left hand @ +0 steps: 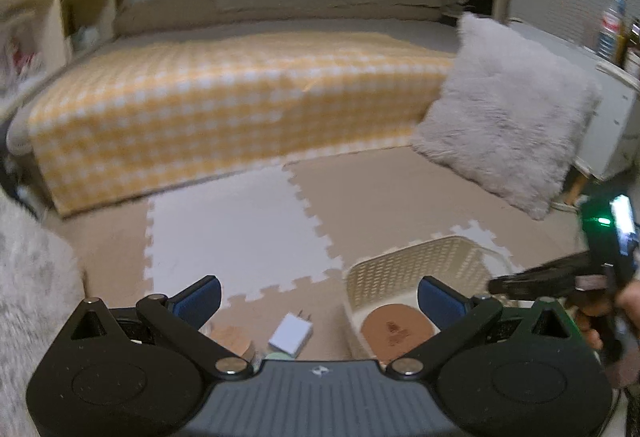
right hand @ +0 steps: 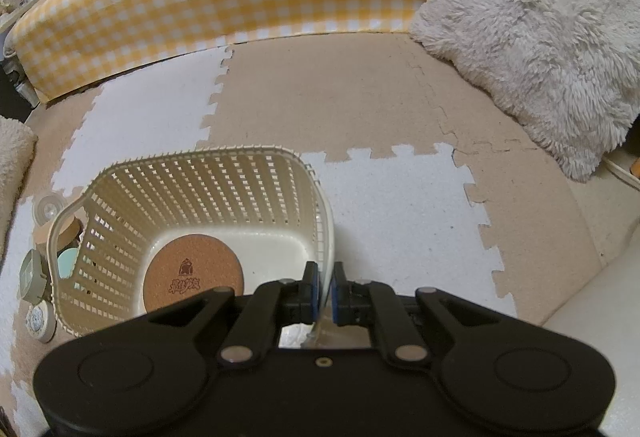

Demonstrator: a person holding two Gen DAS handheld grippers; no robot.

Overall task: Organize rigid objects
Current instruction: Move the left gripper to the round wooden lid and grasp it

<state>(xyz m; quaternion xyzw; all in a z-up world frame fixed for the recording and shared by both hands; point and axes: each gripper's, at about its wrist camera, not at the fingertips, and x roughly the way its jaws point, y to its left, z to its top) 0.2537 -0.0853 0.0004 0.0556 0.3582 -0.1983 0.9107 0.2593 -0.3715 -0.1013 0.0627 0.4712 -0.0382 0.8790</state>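
Blue pads on the left gripper (left hand: 319, 299) stood wide apart with nothing between them in the left wrist view. Below them on the foam floor mat (left hand: 240, 229) lay a white charger plug (left hand: 290, 336), prongs pointing away, just beside the cream lattice basket (left hand: 416, 273). A round cork coaster (left hand: 398, 329) already lay flat on the basket floor. At the right edge a hand (left hand: 624, 311) held the other tool by the basket's far side. The picture was smeared, so the next grasp would best wait until the gripper was steady, then drop with the pads either side of the plug's flat faces, clear of the prongs.

Seen from the right wrist, the right gripper (right hand: 325, 287) was pinched shut on the basket's near rim (right hand: 327, 221), the wall passing between its pads. That hold looked meant to keep the light basket (right hand: 192, 181) from sliding; it should remain firm and level while the other claw loads. The coaster (right hand: 194, 271) sat left of centre, leaving bare floor beside it for the plug. Several small round tins and lids (right hand: 40, 317) waited outside the left wall, touching or nearly touching it; exactly what they were I could not tell.
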